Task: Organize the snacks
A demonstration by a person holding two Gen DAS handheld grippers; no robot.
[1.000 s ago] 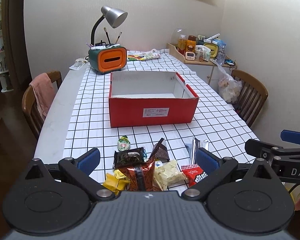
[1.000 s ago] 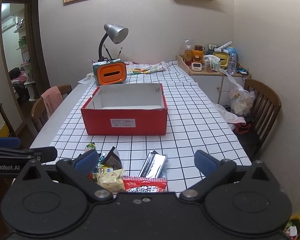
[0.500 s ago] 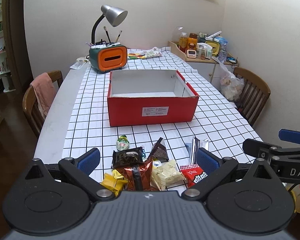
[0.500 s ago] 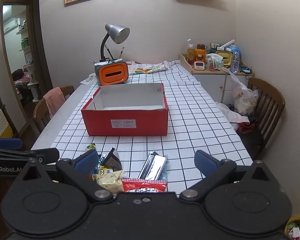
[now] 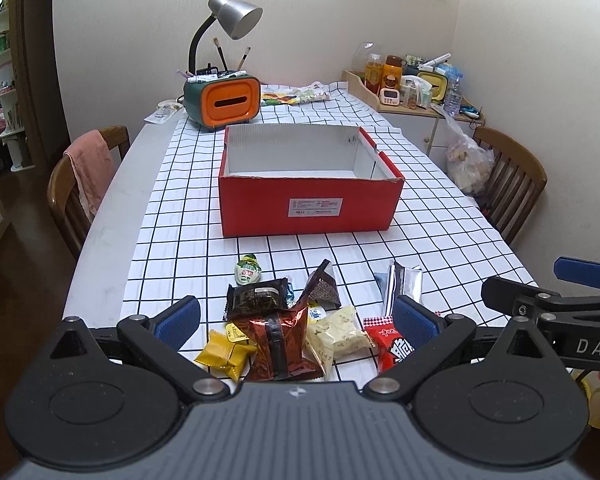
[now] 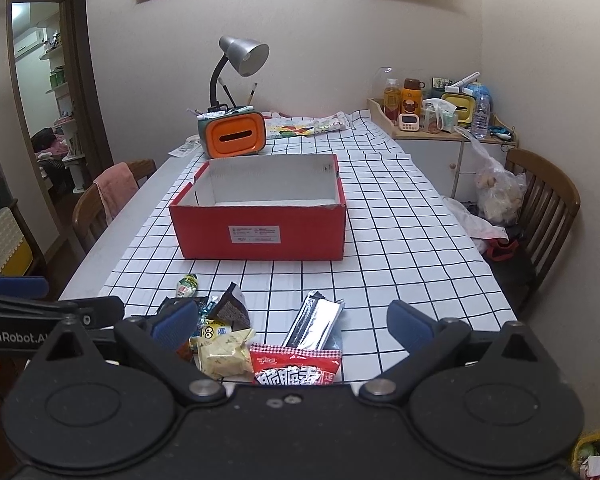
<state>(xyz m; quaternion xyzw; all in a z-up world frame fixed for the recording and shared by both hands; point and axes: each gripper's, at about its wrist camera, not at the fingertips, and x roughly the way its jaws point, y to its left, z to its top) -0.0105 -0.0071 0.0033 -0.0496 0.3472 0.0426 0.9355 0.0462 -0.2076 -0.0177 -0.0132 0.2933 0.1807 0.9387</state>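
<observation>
In the centre of the left wrist view an open red cardboard box with a white inside (image 5: 311, 204) stands empty on the white tablecloth with a black grid (image 5: 180, 248). Below it, in the lower middle of the frame, lies a loose pile of snacks: a small green-capped sauce packet (image 5: 247, 272), a black wrapped bar (image 5: 258, 300), a shiny red-brown foil pack (image 5: 278, 344), a yellow wrapped sweet (image 5: 224, 354), a pale cream packet (image 5: 338, 334), a red packet with white lettering (image 5: 392, 350) and a silver foil sachet (image 5: 402, 284). The left gripper (image 5: 296, 318) hovers low over the pile, jaws spread wide and holding nothing. In the right wrist view the right gripper (image 6: 292, 320) is likewise wide apart and empty, with the red packet just under it at the bottom centre. A grey desk lamp on an orange and green organiser (image 5: 222, 98) sits in the upper middle behind the box.
</observation>
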